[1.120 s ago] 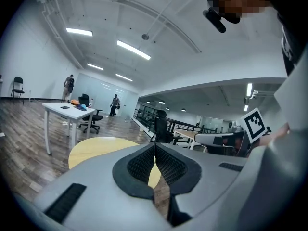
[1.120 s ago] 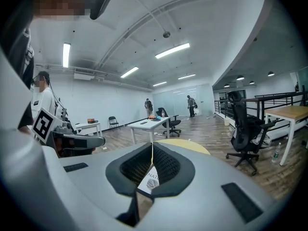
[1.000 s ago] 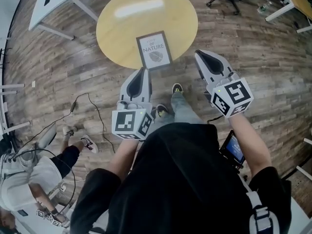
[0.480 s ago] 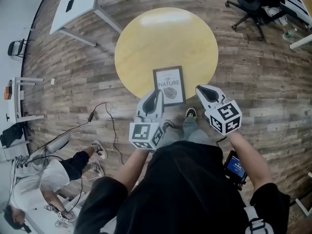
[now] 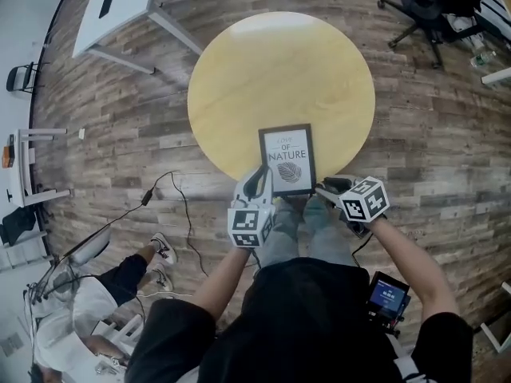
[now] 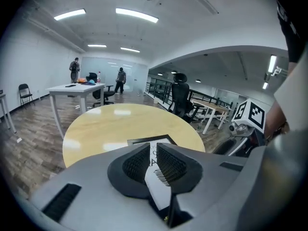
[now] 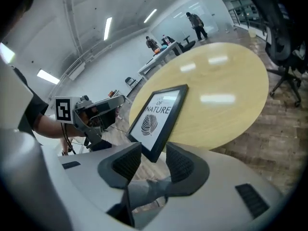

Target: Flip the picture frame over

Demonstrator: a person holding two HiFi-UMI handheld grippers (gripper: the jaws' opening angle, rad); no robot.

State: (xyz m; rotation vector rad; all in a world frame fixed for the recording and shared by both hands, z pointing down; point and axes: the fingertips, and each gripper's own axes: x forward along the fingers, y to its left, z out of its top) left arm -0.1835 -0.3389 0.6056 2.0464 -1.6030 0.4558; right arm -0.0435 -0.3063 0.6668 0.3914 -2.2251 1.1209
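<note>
A black picture frame (image 5: 287, 159) lies face up at the near edge of the round yellow table (image 5: 279, 70), its print reading "NATURE" over a leaf. My left gripper (image 5: 257, 174) is shut and empty at the frame's near left corner; in the left gripper view (image 6: 153, 150) the frame (image 6: 163, 139) shows just beyond its tips. My right gripper (image 5: 322, 190) sits at the near right corner. Its jaws (image 7: 153, 153) have just been opening, and the frame's corner (image 7: 159, 117) stands at their mouth with the pads apart from it.
A white table (image 5: 112, 2) stands at the far left and a black office chair (image 5: 423, 2) at the far right. A crouched person (image 5: 72, 309) and a floor cable (image 5: 168, 198) are at the lower left. My own legs stand under the table's near edge.
Both grippers have come down and forward to the frame's near edge. The right one has rolled, so its marker cube now faces up. The frame has not moved.
</note>
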